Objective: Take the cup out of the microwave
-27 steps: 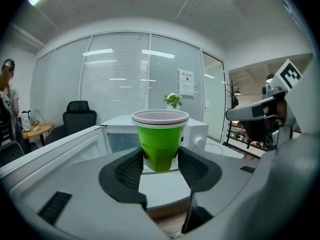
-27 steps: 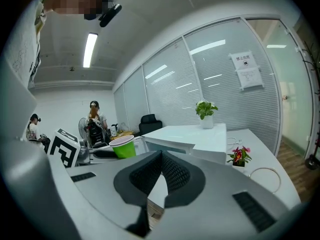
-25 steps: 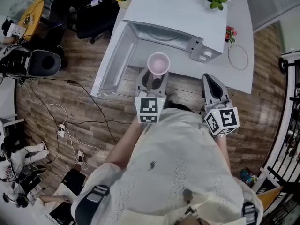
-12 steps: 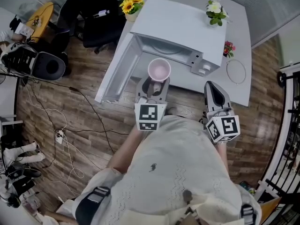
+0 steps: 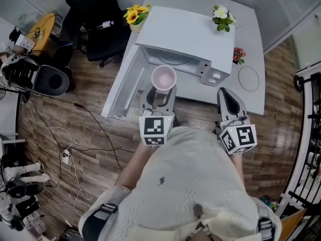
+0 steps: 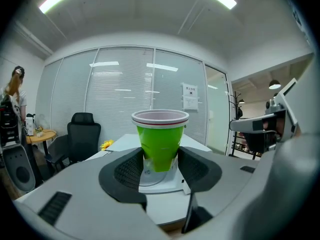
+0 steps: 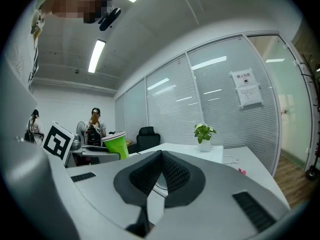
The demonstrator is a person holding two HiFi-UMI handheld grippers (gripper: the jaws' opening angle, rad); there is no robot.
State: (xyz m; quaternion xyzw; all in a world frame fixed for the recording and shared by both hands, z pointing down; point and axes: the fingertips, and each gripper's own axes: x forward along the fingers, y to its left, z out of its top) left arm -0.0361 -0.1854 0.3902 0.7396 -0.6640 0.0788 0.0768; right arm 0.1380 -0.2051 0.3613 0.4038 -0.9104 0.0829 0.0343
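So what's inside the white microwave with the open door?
Only a round glass turntable shows inside the white microwave. The green cup held in the left gripper covers part of the floor, and the microwave's roof hides the back.

**Reporter:** What sort of place is this?

**Photographer:** An office. Glass partition walls [image 6: 125, 94] hung with slatted blinds, ceiling strip lights [image 7: 97, 54] and a black swivel chair [image 6: 82, 131] say so.

**Reporter:** Anything else?

**Photographer:** A white desk [image 5: 251, 39] carries a microwave [image 5: 185, 34] and potted flowers [image 5: 220, 14]. A printed notice [image 7: 247, 89] hangs on the glass, cables [image 5: 64, 154] trail over wood-plank flooring [image 5: 281, 129], and a person [image 7: 94, 126] stands among equipment behind.
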